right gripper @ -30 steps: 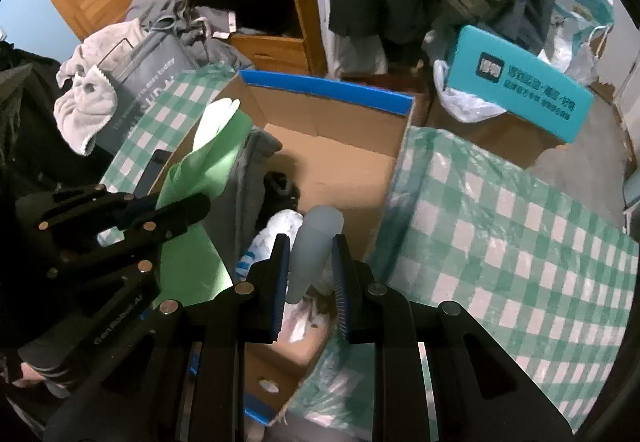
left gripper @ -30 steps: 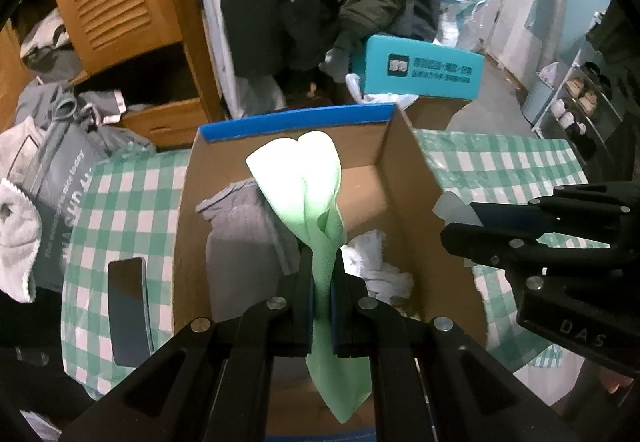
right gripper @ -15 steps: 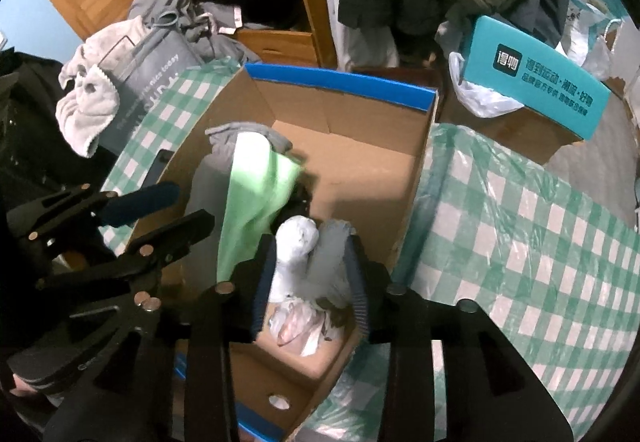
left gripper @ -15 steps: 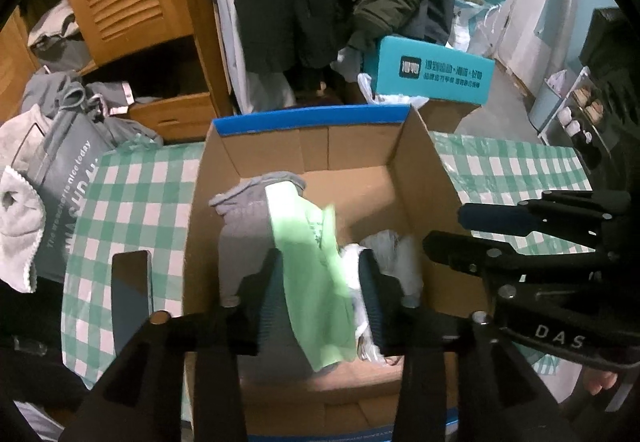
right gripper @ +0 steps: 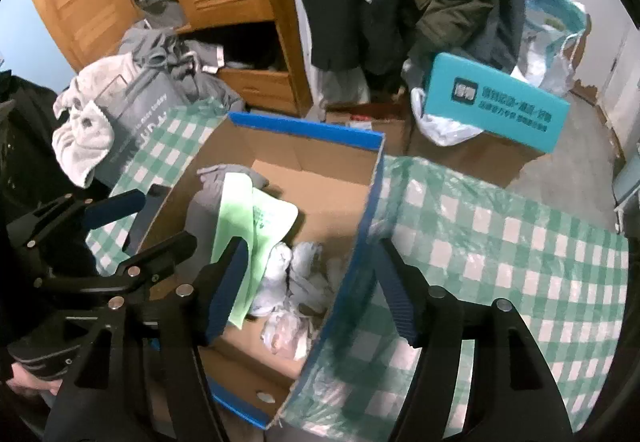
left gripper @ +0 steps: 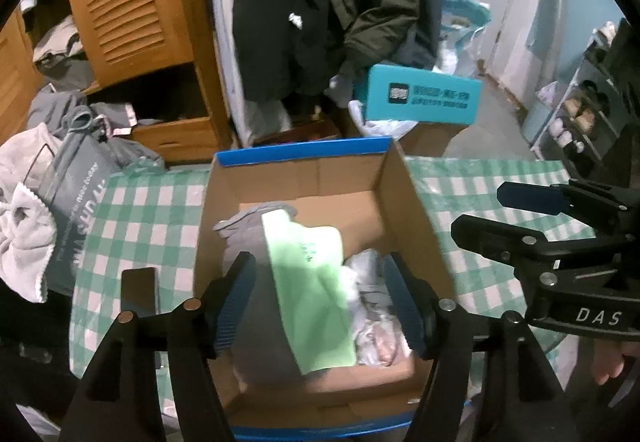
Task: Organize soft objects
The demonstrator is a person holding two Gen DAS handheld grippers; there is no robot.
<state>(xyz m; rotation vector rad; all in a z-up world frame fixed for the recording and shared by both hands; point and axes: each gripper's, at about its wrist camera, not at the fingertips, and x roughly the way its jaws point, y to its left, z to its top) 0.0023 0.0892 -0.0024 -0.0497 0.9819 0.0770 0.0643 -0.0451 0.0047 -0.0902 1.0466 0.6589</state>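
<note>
**Mia:** Look, the left gripper [left gripper: 320, 300] is wide open now, with nothing in it. A moment ago it pinched the green cloth [left gripper: 310, 290].

**Ben:** It let go! The cloth now lies right under and ahead of its fingers, inside the cardboard box [left gripper: 404, 197], on the gray cloth [left gripper: 240, 219].

**Mia:** And the right gripper [right gripper: 308, 286]?

**Ben:** Wide open too, and empty. It dropped its pale thing onto the white bundle [right gripper: 296, 266] just below it.

**Mia:** So both soft things are put away, I think.

**Ben:** Yes. Both grippers hang above the box, pointing down into it. The right one sits over the box's right wall, by the checked tablecloth [right gripper: 500, 242].
</note>
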